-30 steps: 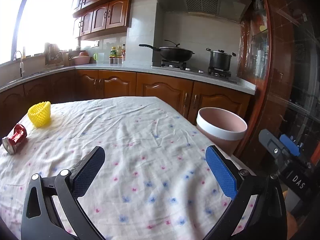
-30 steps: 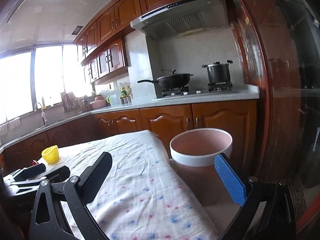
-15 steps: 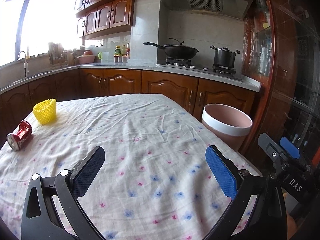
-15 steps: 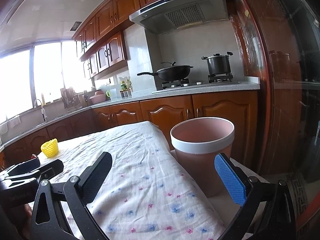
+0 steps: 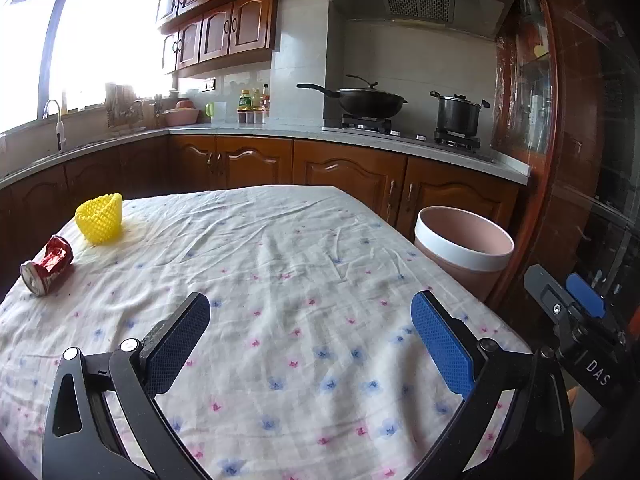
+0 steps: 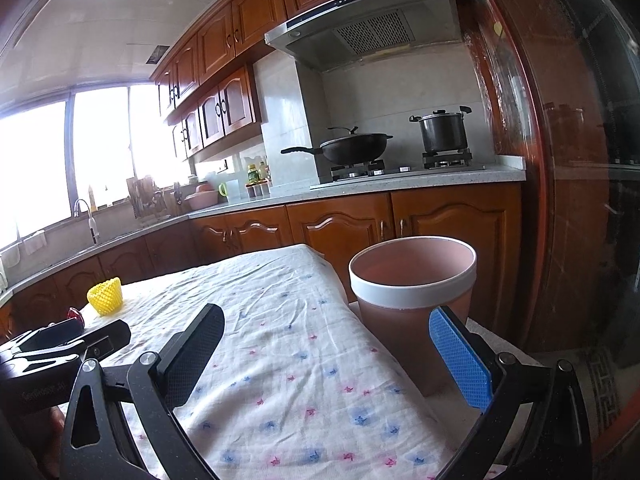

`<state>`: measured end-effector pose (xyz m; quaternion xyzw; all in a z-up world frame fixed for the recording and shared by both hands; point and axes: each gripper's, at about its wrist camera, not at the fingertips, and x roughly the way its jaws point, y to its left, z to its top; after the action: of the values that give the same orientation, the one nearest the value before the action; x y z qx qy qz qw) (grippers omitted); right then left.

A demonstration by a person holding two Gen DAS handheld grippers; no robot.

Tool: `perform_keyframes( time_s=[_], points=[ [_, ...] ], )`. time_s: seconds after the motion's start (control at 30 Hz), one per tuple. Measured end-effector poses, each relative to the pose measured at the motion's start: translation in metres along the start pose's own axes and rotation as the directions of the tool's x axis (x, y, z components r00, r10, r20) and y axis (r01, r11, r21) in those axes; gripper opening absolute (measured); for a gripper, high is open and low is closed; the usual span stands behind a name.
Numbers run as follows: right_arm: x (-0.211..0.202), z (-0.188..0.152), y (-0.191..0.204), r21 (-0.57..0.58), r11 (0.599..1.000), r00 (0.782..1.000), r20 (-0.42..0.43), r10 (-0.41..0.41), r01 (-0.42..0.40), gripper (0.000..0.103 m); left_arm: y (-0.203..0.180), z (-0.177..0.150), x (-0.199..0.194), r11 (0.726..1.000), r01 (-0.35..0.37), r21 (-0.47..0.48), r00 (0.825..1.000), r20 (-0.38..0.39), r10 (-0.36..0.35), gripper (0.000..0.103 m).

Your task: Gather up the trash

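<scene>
Beside the table point(image 5: 280, 264), right, we see the pink bin point(image 5: 464, 244); inside looks bare. Crushed can point(image 5: 47, 265) and yellow net point(image 5: 100, 218) lie far left, close together. Both claws, left point(image 5: 310, 340) and right point(image 6: 326, 354), gape wide, holding nothing. Since 1 s ago, can and net look nearer.

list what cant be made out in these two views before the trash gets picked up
- Crushed red soda can: right wrist view shows only a sliver, the left gripper covers the rest.
- Pink round bin with white rim: the floral-clothed table hides its base in the left wrist view; its bottom inside is unseen in both.
- Yellow foam mesh fruit sleeve: whether anything is inside is unseen.
- Bottles on the counter: labels too small.
</scene>
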<state>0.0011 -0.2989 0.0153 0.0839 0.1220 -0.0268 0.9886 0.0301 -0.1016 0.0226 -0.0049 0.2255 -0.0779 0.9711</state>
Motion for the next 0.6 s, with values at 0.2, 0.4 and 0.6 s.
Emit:
perform_keyframes(
  time_s=[0.2, 0.4, 0.6],
  points=[
    [-0.0008, -0.0019, 0.0029, 0.0, 1.0, 1.0, -0.001, 0.01, -0.01, 0.103, -0.0022, -0.0015, -0.0025, 1.0, -0.004, 0.011, 1.0, 0.011, 0.004, 0.103],
    [-0.0011, -0.0029, 0.0037, 0.003, 1.0, 1.0, -0.004, 0.011, -0.011, 0.103, -0.002, -0.0016, -0.0024, 1.0, -0.009, 0.013, 1.0, 0.009, 0.009, 0.103],
    [-0.0008, -0.0041, 0.0032, 0.004, 1.0, 1.0, -0.003, 0.018, -0.018, 0.103, -0.0017, -0.0013, -0.0021, 1.0, -0.015, 0.01, 1.0, 0.006, 0.015, 0.103]
  ],
)
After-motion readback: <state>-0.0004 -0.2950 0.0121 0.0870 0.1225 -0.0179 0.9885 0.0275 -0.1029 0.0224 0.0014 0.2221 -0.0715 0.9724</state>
